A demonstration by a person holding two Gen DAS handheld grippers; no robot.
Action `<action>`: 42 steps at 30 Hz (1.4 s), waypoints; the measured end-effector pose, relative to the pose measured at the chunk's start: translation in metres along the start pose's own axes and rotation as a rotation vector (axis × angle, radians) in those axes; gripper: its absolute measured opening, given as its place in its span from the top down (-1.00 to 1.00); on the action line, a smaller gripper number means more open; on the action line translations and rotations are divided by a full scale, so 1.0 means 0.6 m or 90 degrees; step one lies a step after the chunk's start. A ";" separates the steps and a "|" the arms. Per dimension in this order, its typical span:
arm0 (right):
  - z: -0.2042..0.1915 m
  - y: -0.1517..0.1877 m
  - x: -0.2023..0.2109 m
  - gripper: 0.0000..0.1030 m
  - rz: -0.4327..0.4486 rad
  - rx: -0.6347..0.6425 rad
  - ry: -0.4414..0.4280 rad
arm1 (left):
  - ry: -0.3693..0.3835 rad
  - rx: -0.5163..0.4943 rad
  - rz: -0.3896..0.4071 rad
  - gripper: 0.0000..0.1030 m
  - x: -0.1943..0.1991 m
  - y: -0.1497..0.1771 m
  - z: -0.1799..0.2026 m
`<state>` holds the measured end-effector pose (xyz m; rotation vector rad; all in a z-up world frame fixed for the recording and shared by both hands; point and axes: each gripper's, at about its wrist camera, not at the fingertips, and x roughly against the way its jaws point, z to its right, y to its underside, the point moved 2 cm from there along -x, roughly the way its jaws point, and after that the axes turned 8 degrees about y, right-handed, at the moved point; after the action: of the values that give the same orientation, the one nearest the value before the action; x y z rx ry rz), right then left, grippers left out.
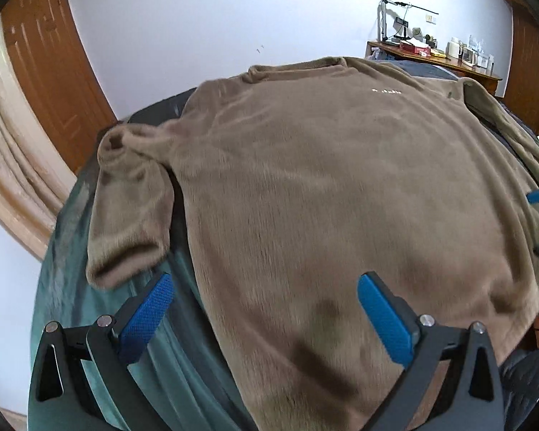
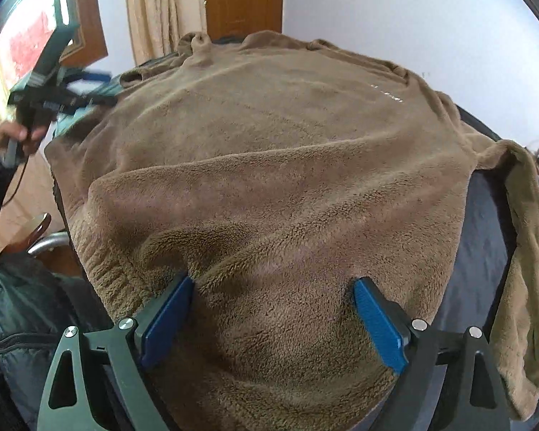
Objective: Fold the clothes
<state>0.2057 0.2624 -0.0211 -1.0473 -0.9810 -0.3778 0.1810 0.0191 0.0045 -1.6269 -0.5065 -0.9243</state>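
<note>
A brown fleece sweater [image 1: 323, 186] lies spread front up on a bed, with small white lettering near its chest. Its sleeve [image 1: 129, 215] on the left is folded down beside the body. My left gripper [image 1: 266, 309] hangs open above the sweater's lower left edge, nothing between its blue pads [image 1: 147, 316]. In the right wrist view the sweater [image 2: 269, 179] fills the frame, and its other sleeve [image 2: 531, 258] drapes down the right side. My right gripper [image 2: 273, 309] stands wide open over the hem area, its fingertips [image 2: 373, 316] at the fleece without pinching it.
The bed cover [image 1: 90, 323] is teal and dark grey. A wooden door [image 1: 54, 64] and beige curtain [image 1: 7, 165] stand at left. A cluttered desk [image 1: 434, 54] is at the back right. A dark padded jacket [image 2: 18, 305] and a metal chair frame [image 2: 50, 240] sit nearby.
</note>
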 end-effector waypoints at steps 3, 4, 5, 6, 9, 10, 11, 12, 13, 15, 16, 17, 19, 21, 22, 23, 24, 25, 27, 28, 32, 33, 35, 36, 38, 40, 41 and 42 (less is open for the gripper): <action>0.000 -0.009 -0.006 -0.83 -0.023 0.002 -0.003 | 0.000 -0.001 -0.020 -1.00 -0.020 -0.027 -0.007; -0.001 -0.011 -0.007 -0.83 -0.028 0.002 -0.002 | 0.000 -0.001 -0.026 -1.00 -0.027 -0.036 -0.009; -0.002 -0.012 -0.007 -0.83 -0.030 0.002 -0.001 | 0.000 -0.002 -0.035 -1.00 -0.036 -0.043 -0.011; -0.002 -0.014 -0.008 -0.83 -0.031 0.002 -0.001 | -0.002 -0.003 -0.047 -1.00 -0.048 -0.048 -0.012; 0.001 -0.021 -0.010 -0.83 -0.035 0.001 -0.003 | -0.007 -0.009 -0.082 -1.00 -0.083 -0.063 -0.015; 0.005 -0.023 -0.009 -0.83 -0.037 -0.001 -0.003 | -0.008 -0.012 -0.091 -1.00 -0.092 -0.068 -0.015; 0.011 -0.026 -0.005 -0.83 -0.034 -0.002 0.001 | -0.009 -0.015 -0.100 -1.00 -0.100 -0.073 -0.015; 0.017 -0.032 0.001 -0.83 -0.027 -0.001 0.007 | -0.009 -0.019 -0.107 -1.00 -0.106 -0.078 -0.014; 0.023 -0.039 0.006 -0.83 -0.018 0.000 0.015 | -0.007 -0.024 -0.111 -1.00 -0.110 -0.085 -0.014; 0.044 -0.061 0.018 -0.83 0.002 -0.002 0.027 | -0.007 -0.035 -0.116 -1.00 -0.117 -0.100 -0.014; 0.056 -0.072 0.021 -0.83 0.012 -0.007 0.033 | -0.007 -0.040 -0.119 -1.00 -0.122 -0.109 -0.015; 0.070 -0.084 0.024 -0.83 0.022 -0.014 0.040 | -0.006 -0.042 -0.121 -1.00 -0.127 -0.118 -0.016; 0.094 -0.109 0.026 -0.83 0.036 -0.027 0.046 | -0.005 -0.042 -0.131 -1.00 -0.139 -0.139 -0.023; 0.117 -0.136 0.026 -0.83 0.048 -0.035 0.052 | -0.002 -0.034 -0.143 -1.00 -0.155 -0.161 -0.034; 0.128 -0.153 0.025 -0.83 0.052 -0.037 0.053 | 0.001 -0.025 -0.151 -1.00 -0.165 -0.173 -0.042; 0.137 -0.170 0.021 -0.83 0.054 -0.038 0.055 | 0.004 -0.014 -0.157 -1.00 -0.174 -0.186 -0.052; 0.148 -0.185 0.017 -0.83 0.054 -0.038 0.056 | 0.008 0.002 -0.161 -1.00 -0.183 -0.198 -0.064; 0.157 -0.202 0.012 -0.83 0.052 -0.036 0.057 | 0.013 0.018 -0.164 -1.00 -0.191 -0.210 -0.076; 0.166 -0.237 -0.005 -0.83 0.046 -0.033 0.058 | 0.018 0.047 -0.168 -1.00 -0.208 -0.236 -0.100; 0.170 -0.254 -0.013 -0.83 0.043 -0.027 0.062 | 0.014 0.056 -0.163 -1.00 -0.215 -0.250 -0.111; 0.189 -0.321 -0.041 -0.82 0.044 0.009 0.089 | -0.028 0.067 -0.152 -1.00 -0.255 -0.299 -0.150; 0.198 -0.339 -0.052 -0.82 0.045 0.007 0.091 | -0.034 0.072 -0.153 -1.00 -0.268 -0.310 -0.160; 0.220 -0.375 -0.077 -0.82 0.047 -0.005 0.090 | -0.047 0.083 -0.155 -1.00 -0.293 -0.330 -0.179; 0.231 -0.392 -0.092 -0.82 0.047 -0.018 0.083 | -0.054 0.088 -0.155 -1.00 -0.306 -0.341 -0.189; 0.252 -0.421 -0.123 -0.82 0.046 -0.047 0.065 | -0.069 0.095 -0.147 -1.00 -0.322 -0.359 -0.207; 0.269 -0.448 -0.157 -0.82 0.044 -0.072 0.047 | -0.082 0.098 -0.134 -1.00 -0.335 -0.378 -0.222; 0.278 -0.461 -0.178 -0.81 0.041 -0.083 0.038 | -0.087 0.100 -0.128 -1.00 -0.341 -0.387 -0.229; 0.288 -0.475 -0.199 -0.77 0.038 -0.095 0.029 | -0.089 0.101 -0.122 -1.00 -0.348 -0.397 -0.235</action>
<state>-0.1380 0.2513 0.0623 -1.1959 -0.8895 -0.4287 -0.1632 -0.0211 -0.0066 -1.5233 -0.8240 -0.8906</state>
